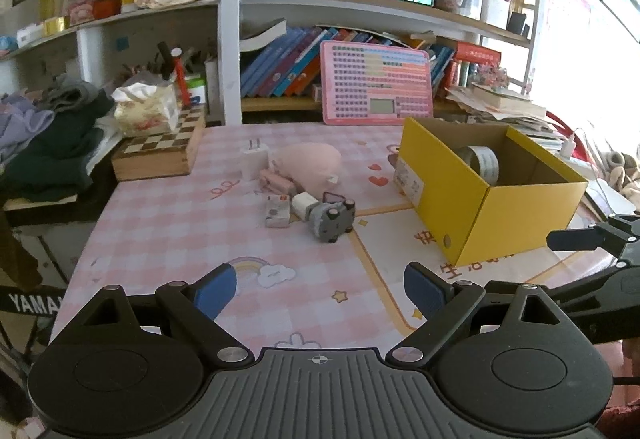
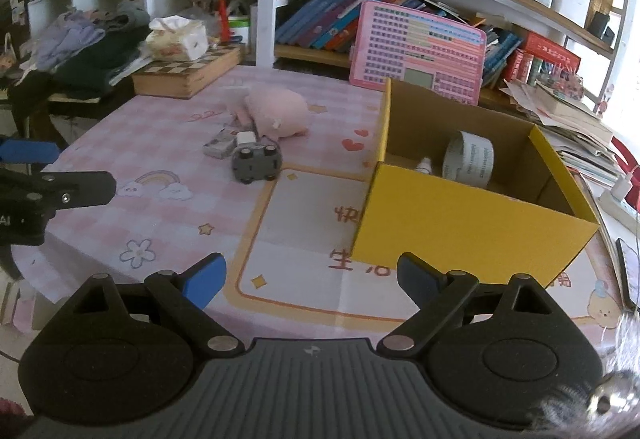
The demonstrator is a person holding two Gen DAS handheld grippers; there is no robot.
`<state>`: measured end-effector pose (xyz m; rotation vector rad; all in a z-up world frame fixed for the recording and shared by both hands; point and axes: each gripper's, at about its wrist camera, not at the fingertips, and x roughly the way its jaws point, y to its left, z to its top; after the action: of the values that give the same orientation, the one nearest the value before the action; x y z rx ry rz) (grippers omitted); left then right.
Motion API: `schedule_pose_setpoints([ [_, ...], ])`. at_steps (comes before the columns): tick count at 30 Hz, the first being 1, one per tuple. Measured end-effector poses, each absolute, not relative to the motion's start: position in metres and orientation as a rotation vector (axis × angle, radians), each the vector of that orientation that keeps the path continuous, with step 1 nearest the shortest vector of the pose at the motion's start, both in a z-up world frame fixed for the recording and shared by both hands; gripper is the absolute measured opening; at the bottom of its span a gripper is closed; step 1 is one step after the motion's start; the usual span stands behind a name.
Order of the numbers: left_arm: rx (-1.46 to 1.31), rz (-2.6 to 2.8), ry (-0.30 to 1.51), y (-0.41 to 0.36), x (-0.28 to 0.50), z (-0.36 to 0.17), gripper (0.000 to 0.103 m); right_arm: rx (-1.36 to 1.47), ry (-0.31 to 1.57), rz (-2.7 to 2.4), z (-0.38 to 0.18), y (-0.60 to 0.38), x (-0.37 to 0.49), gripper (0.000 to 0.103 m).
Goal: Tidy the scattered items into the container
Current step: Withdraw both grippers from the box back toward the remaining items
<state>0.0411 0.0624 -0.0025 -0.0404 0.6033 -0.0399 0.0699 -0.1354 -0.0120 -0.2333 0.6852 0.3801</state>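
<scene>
A yellow cardboard box [image 1: 516, 215] [image 2: 472, 219] stands open on the right of the table, holding a tape roll [image 1: 480, 158] [image 2: 470, 158] and a small white bottle [image 2: 425, 164]. Scattered mid-table: a pink plush pig [image 1: 310, 161] [image 2: 276, 111], a grey toy car [image 1: 333, 218] [image 2: 256, 162], a white charger plug [image 1: 253, 159], a small white cube [image 1: 303, 202] [image 2: 245, 138], a small grey box [image 1: 277, 211] [image 2: 219, 147] and a pink item [image 1: 275, 180]. My left gripper [image 1: 320, 293] and right gripper [image 2: 311, 279] are open and empty, near the table's front.
A chessboard box [image 1: 160, 149] [image 2: 186, 73] with a tissue pack [image 1: 146, 109] sits back left beside piled clothes [image 1: 48, 143]. A pink keyboard toy [image 1: 376, 83] [image 2: 416, 51] leans on the bookshelf behind the box. Papers [image 2: 560, 119] are stacked at the right.
</scene>
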Motion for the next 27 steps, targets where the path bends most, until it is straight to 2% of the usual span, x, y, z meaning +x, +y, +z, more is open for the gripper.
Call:
schedule_pose_setpoints([
  [5,-0.035,-0.028,0.605,0.068,0.038,-0.003,0.093,-0.223,0.684,0.405,-0.010,-0.127,0.068,0.088],
  [9,-0.034,-0.023,0.602,0.072,0.039,-0.002,0.093,-0.242,0.676,0.430,-0.009,-0.118,0.067,0.078],
  [27,-0.041,0.008,0.634,0.087,0.065,-0.012,0.093,-0.281,0.704,0.508,-0.016,-0.090,0.098,0.078],
])
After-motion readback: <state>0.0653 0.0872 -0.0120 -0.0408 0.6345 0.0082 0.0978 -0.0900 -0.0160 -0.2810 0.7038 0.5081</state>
